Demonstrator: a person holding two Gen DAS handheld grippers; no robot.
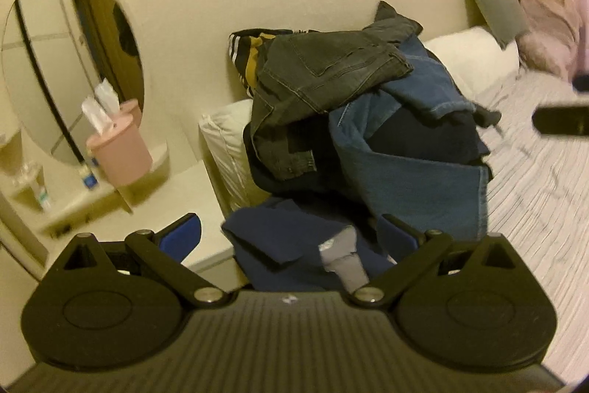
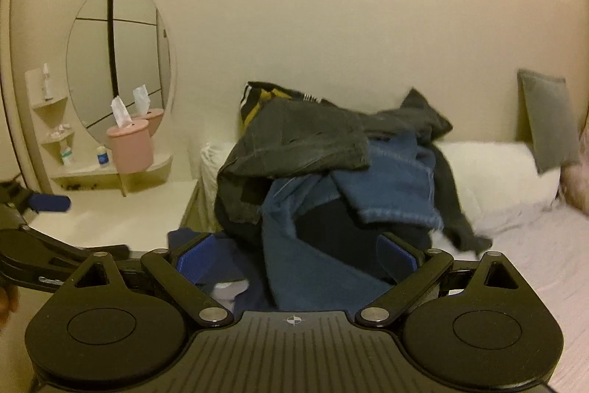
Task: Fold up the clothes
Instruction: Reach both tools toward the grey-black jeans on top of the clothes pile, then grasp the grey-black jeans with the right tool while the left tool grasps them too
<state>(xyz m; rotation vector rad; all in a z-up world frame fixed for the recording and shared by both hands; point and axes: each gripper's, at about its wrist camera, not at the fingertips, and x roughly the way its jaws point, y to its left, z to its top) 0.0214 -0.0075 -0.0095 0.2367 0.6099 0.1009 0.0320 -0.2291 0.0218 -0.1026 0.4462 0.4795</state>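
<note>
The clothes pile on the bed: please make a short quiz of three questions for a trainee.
1. True or false: the grey jeans lie on top of the pile.
2. Which stands beside the mirror? A) lamp B) pink tissue box C) clock
3. Fill in: both the left gripper and the right gripper are ____ and hold nothing.

Key: 1 true; 2 B; 3 open.
</note>
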